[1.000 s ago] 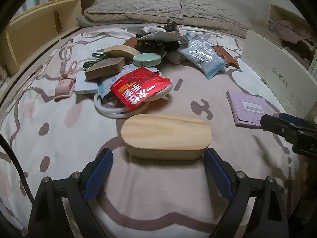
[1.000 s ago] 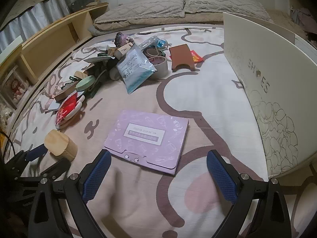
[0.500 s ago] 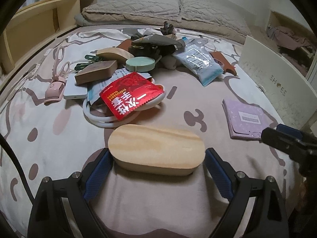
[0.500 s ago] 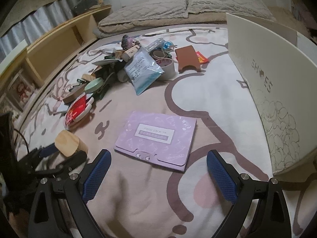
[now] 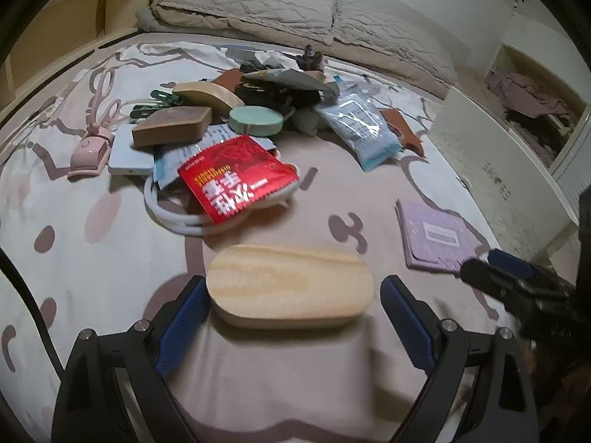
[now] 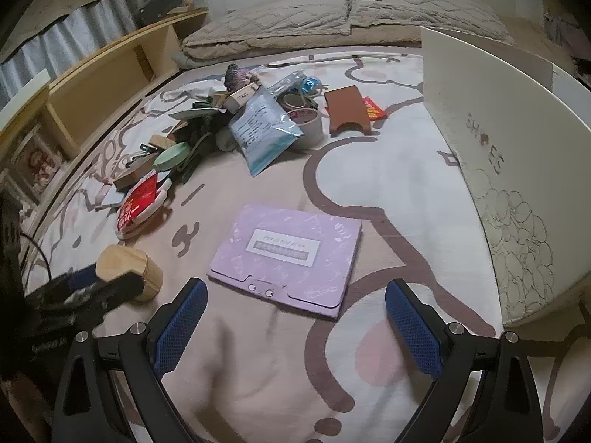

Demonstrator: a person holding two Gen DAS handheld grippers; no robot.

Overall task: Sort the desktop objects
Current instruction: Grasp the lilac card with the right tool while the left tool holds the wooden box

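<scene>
Pale wood, oval in outline with rounded ends and a flat top showing faint grain, makes up the wooden box (image 5: 290,284) lying on the patterned bedspread (image 5: 92,258). It sits crosswise between the spread fingers of the left gripper (image 5: 291,317); the left blue pad is right at its end, possibly touching, while a clear gap remains at the right pad, so the jaws stand wide without clamping it.

Ahead of the right gripper (image 6: 295,317), whose jaws are also wide with nothing between them, a lilac folder (image 6: 291,254) lies flat just beyond the fingertips. To that gripper's right stands a white box (image 6: 498,170) with a printed word and flower outlines on its side; its inside is not visible from either view.

Farther ahead of the left gripper lies a pile: a red packet (image 5: 236,181) with white characters resting on a coil of white cable (image 5: 166,214), a brown block (image 5: 171,125), a round mint-green tin (image 5: 255,120), a pale blue pouch (image 5: 360,131) and a pink mouse (image 5: 88,155). Several dark items at the back of the pile overlap and are hard to identify. The left-wrist view is slightly blurred near the box and the right gripper's tip (image 5: 498,269).
</scene>
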